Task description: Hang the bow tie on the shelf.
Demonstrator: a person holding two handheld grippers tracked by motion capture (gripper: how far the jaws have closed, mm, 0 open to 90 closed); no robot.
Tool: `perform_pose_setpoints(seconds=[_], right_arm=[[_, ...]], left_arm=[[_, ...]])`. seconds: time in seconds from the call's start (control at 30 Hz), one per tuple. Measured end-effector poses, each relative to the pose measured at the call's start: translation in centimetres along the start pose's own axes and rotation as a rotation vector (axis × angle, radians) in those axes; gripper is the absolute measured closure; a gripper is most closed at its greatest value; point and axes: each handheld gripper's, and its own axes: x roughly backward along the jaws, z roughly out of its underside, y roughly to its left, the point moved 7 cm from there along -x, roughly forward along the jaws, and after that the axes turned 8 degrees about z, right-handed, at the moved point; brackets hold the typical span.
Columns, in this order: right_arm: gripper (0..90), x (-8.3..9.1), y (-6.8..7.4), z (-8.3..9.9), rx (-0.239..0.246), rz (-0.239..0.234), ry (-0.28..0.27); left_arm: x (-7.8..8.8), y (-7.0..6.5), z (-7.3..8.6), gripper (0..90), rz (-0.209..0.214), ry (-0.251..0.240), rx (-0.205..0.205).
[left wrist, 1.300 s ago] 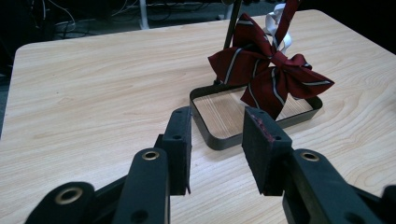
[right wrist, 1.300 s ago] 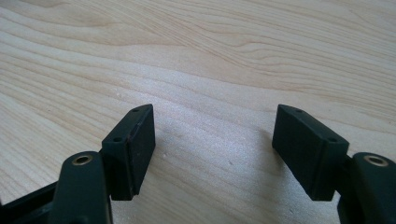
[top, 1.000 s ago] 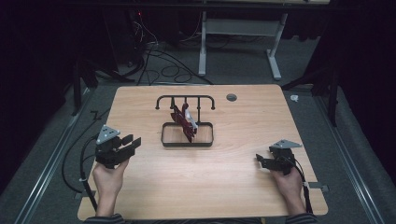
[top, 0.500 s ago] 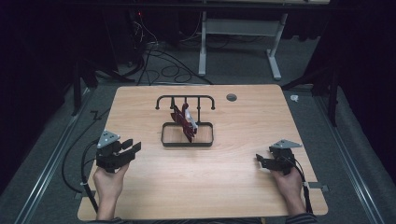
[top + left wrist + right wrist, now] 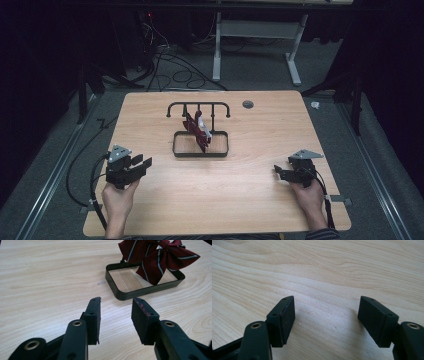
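Nothing readable anywhere here, honestly. The worktop [image 5: 150,210] is just bare wood grain, no sticker or mark on it, and the striped dark red bow [image 5: 160,257] hanging over the black tray [image 5: 120,290] carries stripes but no letters or logo. The black gripper parts in both gripper views have plain screws and pads, no brand or number.

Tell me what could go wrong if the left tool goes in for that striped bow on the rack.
1. The red striped bow hangs from a slim black rack; a sideways pull might tip the rack or drag its tray.
2. The left tool stands only partly open, so a pad could snag the cloth.
3. The right tool sits far off, unable to steady the tray.
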Motion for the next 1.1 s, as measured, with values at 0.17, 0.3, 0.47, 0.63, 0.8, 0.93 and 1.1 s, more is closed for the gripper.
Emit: perform_pose_setpoints(seconds=[0.17, 0.3, 0.47, 0.63, 0.8, 0.93, 1.1], right_arm=[[31.1, 0.0, 0.0, 0.0, 0.0, 0.0, 0.0], [31.1, 0.0, 0.0, 0.0, 0.0, 0.0, 0.0], [31.1, 0.0, 0.0, 0.0, 0.0, 0.0, 0.0], [31.1, 0.0, 0.0, 0.0, 0.0, 0.0, 0.0], [31.1, 0.0, 0.0, 0.0, 0.0, 0.0, 0.0], [31.1, 0.0, 0.0, 0.0, 0.0, 0.0, 0.0], [31.1, 0.0, 0.0, 0.0, 0.0, 0.0, 0.0]], left_arm=[[-0.4, 0.1, 0.6, 59.4, 0.0, 0.006, 0.011], [-1.0, 0.2, 1.4, 59.0, -0.002, 0.026, 0.021], [-1.4, 0.3, 1.8, 59.0, -0.002, 0.031, 0.03], [-2.0, 0.2, 2.3, 59.0, 0.002, 0.045, 0.032], [-2.6, 0.1, 2.8, 59.1, 0.003, 0.054, 0.036], [-3.0, 0.1, 3.1, 59.0, 0.003, 0.065, 0.036], [-3.4, 0.1, 3.4, 59.0, 0.002, 0.072, 0.037]])
